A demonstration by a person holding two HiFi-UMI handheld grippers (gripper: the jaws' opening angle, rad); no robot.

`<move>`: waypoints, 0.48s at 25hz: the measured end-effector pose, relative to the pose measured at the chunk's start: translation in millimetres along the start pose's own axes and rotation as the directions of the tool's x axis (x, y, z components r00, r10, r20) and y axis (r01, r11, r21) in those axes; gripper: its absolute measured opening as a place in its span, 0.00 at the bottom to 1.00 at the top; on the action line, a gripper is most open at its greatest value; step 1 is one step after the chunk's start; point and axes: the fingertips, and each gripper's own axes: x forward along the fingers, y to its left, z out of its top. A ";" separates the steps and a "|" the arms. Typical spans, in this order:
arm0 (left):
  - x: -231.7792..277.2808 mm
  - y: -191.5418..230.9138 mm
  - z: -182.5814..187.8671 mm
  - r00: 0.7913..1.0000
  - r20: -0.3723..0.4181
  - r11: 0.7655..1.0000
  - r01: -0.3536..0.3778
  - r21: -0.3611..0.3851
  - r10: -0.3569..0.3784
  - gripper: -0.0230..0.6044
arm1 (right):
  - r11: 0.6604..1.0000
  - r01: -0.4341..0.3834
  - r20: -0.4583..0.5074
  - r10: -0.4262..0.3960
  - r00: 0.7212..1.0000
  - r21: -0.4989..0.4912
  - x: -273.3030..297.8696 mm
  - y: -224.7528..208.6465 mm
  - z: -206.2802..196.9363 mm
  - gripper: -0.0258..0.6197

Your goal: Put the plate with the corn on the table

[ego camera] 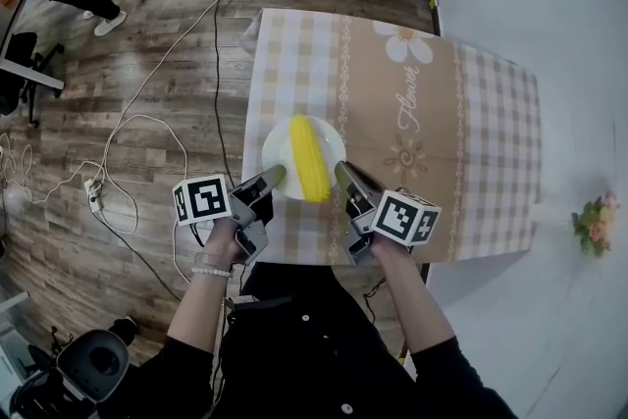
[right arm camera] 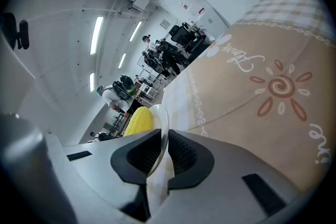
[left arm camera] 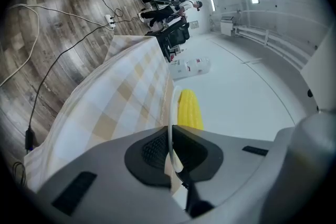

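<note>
Both claws are clamped tight on the plate (ego camera: 279,148)'s thin rim: left claw (ego camera: 278,175) on the near-left side, right claw (ego camera: 343,172) on the near-right. The corn (ego camera: 307,157) lies lengthwise across the middle. The plate is over the near-left part of the worktop (ego camera: 442,113), but there's no telling if it's touching the cloth (ego camera: 491,103). It looks stiff, glazed, probably slick and chippable, so gripping opposite rims makes sense. It needs to be level, since that round cob would likely roll. The worktop's left edge is just beside the plate and the near edge is close too, with plenty of open room further in and to the right.
</note>
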 end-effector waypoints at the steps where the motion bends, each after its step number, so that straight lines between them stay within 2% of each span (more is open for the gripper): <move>1: 1.7 1.9 0.6 1.000 -0.002 1.000 -0.005 0.004 0.005 0.08 | 1.000 0.003 -0.003 -0.003 1.000 -0.004 1.7 -2.2 -0.2 0.15; 12: 19.4 26.9 3.3 0.997 -0.045 0.998 -0.063 0.023 0.064 0.08 | 0.997 0.066 -0.060 -0.068 0.996 -0.035 18.3 -27.4 -7.6 0.16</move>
